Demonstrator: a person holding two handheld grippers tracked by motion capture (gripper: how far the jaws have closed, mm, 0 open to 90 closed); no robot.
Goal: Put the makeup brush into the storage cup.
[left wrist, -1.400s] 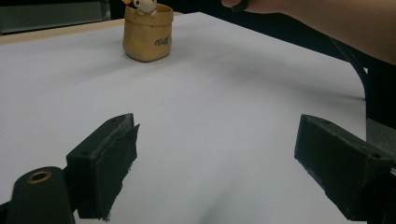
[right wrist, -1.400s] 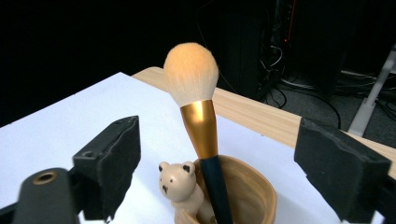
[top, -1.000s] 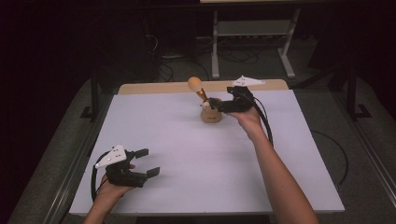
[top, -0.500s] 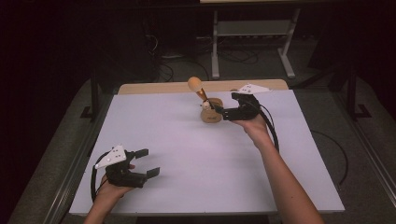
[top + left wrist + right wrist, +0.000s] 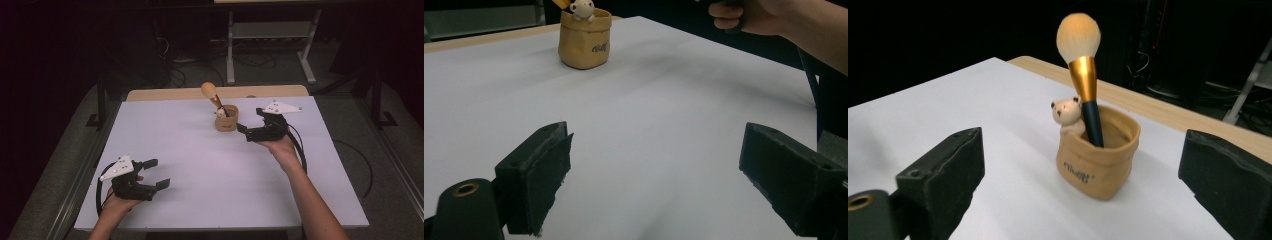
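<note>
Brush (image 5: 1083,75) upright in tan pot (image 5: 1098,160), near desk's far edge. Right gripper (image 5: 246,131) just beside pot, jaws just opened wide, nothing between. Left gripper (image 5: 153,173) spread, idle near front-left corner. Withdraw straight, avoid tipping pot.

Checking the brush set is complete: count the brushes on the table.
1. The makeup brush stands handle-down in the tan pouch-shaped holder near the table's far edge, bristles up, leaning beside the holder's little bear figure. Anything deeper inside the holder is hidden.
</note>
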